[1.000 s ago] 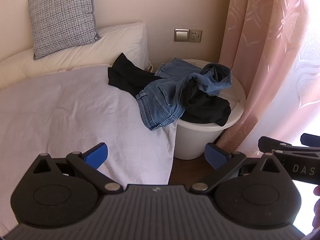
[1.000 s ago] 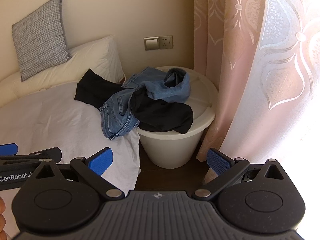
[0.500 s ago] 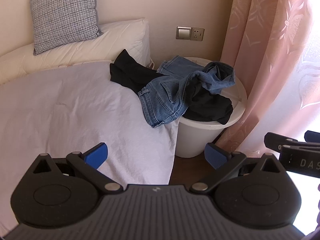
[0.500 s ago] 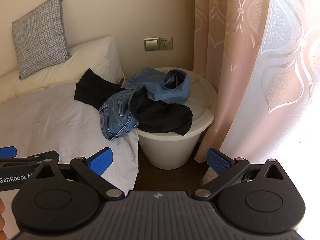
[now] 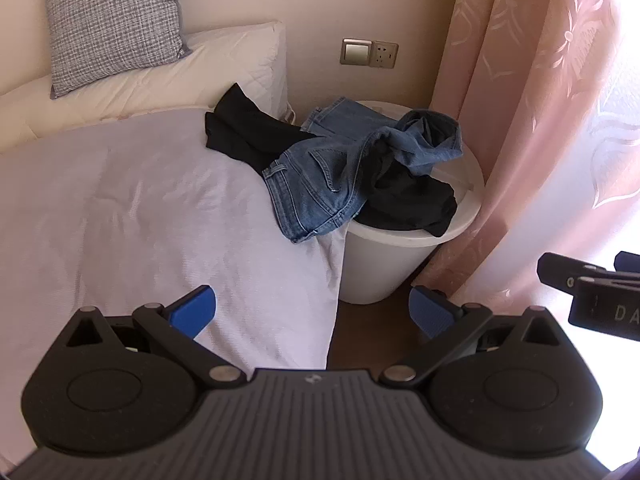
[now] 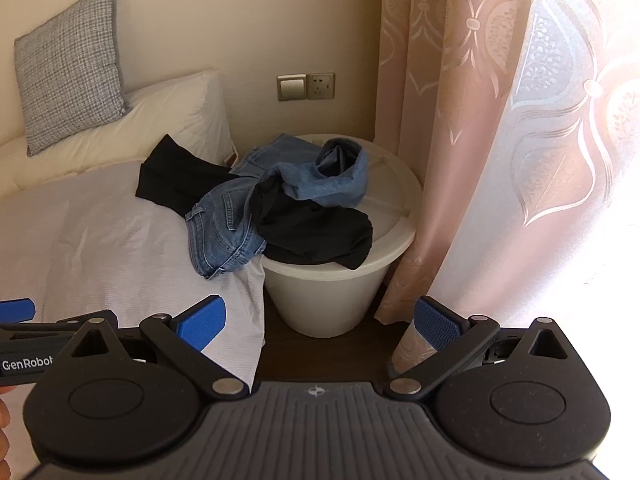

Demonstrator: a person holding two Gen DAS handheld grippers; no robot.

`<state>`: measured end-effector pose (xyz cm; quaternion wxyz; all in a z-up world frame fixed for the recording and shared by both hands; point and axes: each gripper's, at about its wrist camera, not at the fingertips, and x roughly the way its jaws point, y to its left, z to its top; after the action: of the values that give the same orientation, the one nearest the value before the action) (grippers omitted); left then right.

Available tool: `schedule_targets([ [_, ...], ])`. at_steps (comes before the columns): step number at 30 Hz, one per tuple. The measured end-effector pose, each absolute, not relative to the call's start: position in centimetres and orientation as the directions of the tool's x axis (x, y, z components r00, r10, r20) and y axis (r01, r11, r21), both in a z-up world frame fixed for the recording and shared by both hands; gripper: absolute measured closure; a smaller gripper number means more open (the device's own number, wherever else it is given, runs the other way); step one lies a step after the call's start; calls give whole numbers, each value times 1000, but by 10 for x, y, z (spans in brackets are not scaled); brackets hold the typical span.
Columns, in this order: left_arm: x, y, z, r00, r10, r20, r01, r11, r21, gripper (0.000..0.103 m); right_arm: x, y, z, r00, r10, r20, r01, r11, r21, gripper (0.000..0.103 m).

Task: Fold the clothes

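across the edge of the bed (image 5: 132, 216) and the round white plastic tub (image 6: 336, 292), a crumpled heap spans both: faded blue denim jeans (image 5: 320, 188) with stitched seams, tangled with a matte black garment (image 6: 312, 232). the bedsheet is finely ribbed and pale lilac. the left gripper (image 5: 312, 312) and right gripper (image 6: 320, 320) hang well short of the heap, blue-padded jaws spread wide and empty. "genrobot" is printed on the left gripper's side, seen from the right wrist.

Blue jeans (image 5: 320, 176), black garment (image 5: 404, 204), white bin (image 5: 384, 264), pink patterned curtain (image 5: 520, 80), grey-checked cushion (image 5: 112, 20).
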<state>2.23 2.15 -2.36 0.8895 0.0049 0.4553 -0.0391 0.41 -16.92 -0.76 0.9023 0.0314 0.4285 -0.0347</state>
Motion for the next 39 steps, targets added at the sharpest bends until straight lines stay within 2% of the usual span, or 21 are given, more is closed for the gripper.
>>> schedule_targets([
  [17,35,1,-31,561,-46,-827,53,998,-19,1,35,-182,-22,615,53,-787,10,997,75,0],
  [28,66,-26,-51,461,-30,-887,-104,991,-87,1,73,-231,-29,603,106,-791,-46,994,98,0],
  [34,66,-35,-69,455,-17,-890,-170,980,-106,1,92,-248,-47,571,134,-810,-83,991,105,0],
  [39,75,-31,-87,411,-53,-910,-188,972,-142,1,105,-256,-64,535,150,-831,-90,989,121,0],
])
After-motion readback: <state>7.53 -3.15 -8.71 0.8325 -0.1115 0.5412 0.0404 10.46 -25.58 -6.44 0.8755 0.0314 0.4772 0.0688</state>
